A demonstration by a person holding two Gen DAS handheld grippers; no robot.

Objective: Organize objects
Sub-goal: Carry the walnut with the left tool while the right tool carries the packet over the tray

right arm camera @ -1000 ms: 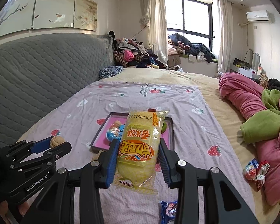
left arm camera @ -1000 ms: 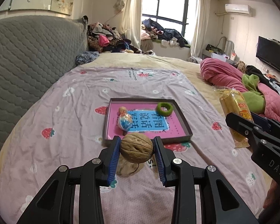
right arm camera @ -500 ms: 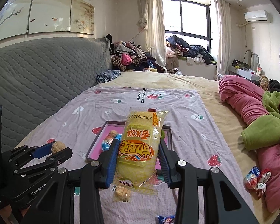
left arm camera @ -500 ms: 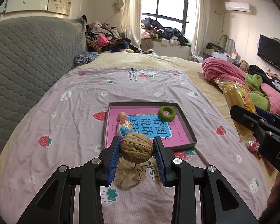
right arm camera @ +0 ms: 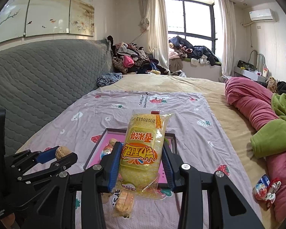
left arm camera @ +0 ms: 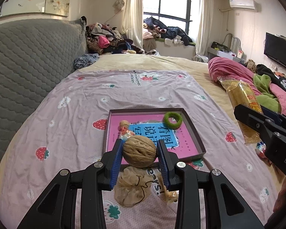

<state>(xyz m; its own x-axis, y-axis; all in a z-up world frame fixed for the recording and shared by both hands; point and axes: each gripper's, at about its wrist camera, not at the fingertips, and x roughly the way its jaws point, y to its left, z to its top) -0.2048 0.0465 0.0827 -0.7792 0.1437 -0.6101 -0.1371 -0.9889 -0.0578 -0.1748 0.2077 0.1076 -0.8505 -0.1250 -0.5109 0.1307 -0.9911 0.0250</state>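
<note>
My left gripper (left arm camera: 139, 153) is shut on a brown walnut (left arm camera: 139, 151), held above the near edge of a shallow dark tray (left arm camera: 195, 132) with a pink and blue printed bottom. In the tray lie a green ring (left arm camera: 172, 120), a second walnut (left arm camera: 124, 123) and a wrapped sweet (left arm camera: 126, 133). My right gripper (right arm camera: 141, 163) is shut on a yellow snack packet (right arm camera: 143, 150), held upright over the tray (right arm camera: 97, 146). That packet (left arm camera: 242, 103) also shows at the right of the left wrist view. The left gripper (right arm camera: 53, 157) and its walnut (right arm camera: 63, 151) appear at lower left.
A beige mesh pouch (left arm camera: 132, 186) and a small biscuit pack (right arm camera: 124, 202) lie on the strawberry sheet (left arm camera: 76, 114) near the tray. Wrapped sweets (right arm camera: 265, 189) sit beside the pink quilt (right arm camera: 257, 103) at right. A grey padded headboard (left arm camera: 24, 66) runs along the left.
Both grippers have drawn back level from the tray, each keeping its grip. The pouch and the biscuit pack have come into view beneath them.
</note>
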